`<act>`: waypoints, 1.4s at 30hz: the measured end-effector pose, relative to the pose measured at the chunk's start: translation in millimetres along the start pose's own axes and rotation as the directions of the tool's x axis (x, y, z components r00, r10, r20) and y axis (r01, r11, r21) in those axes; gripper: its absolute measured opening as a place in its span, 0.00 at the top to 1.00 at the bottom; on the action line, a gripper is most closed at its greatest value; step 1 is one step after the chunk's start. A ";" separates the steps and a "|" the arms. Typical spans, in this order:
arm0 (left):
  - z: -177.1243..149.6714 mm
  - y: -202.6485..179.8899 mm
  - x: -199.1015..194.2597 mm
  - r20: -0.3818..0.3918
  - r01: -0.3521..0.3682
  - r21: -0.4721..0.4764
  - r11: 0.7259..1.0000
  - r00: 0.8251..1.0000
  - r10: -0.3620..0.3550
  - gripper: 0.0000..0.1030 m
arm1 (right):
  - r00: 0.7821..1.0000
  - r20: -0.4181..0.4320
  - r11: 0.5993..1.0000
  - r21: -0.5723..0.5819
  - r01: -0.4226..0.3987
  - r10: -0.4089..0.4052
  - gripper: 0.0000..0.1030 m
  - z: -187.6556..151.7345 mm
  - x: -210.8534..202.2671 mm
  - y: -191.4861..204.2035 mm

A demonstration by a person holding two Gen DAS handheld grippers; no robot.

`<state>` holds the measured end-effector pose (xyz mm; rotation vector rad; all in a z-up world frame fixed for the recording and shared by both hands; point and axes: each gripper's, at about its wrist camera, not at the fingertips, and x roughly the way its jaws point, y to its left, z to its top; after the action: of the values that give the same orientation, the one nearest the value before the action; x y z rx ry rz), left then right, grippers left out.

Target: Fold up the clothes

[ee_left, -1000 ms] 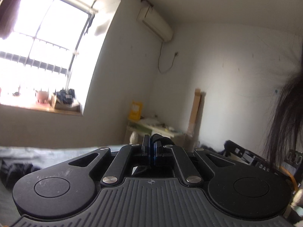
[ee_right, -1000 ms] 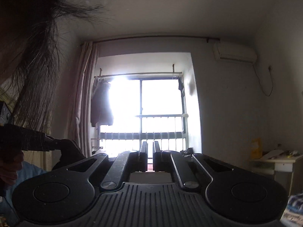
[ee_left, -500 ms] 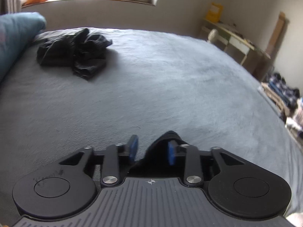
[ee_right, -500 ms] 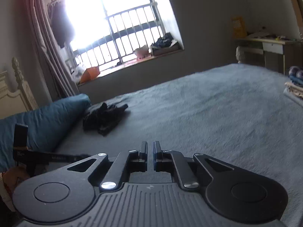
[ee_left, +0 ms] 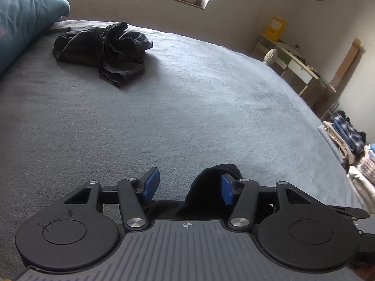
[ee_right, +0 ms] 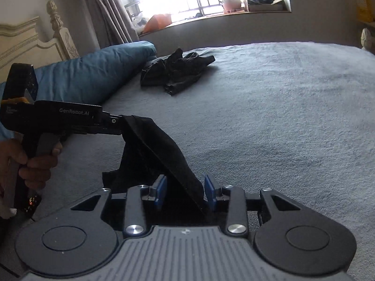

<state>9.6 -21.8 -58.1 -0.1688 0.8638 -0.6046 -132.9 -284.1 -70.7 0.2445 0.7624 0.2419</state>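
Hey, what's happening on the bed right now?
A person is folding clothes on a grey bed with a hand-held gripper in each hand. A black garment stretches between the left hand-held gripper and the right hand-held gripper. Both sets of jaws are opening, with the cloth between them but no longer pinched. Another crumpled black garment lies farther up the bed beside a blue pillow.

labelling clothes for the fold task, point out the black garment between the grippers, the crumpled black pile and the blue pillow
black garment (ee_right: 161,154), right wrist view, on its stretched middle panel
crumpled black pile (ee_left: 103,44), left wrist view, on its centre folds
blue pillow (ee_right: 93,75), right wrist view, on its upper face
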 end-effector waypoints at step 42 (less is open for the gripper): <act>-8.7 -67.3 -15.8 0.075 0.061 0.264 0.963 0.994 -0.084 0.43 | 0.909 0.373 0.971 -0.071 0.230 -0.188 0.98 15.7 -113.1 13.7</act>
<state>-33.7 -67.2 -27.9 0.0133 0.6892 -0.7687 -202.5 -307.5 17.8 0.0923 0.3983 0.0321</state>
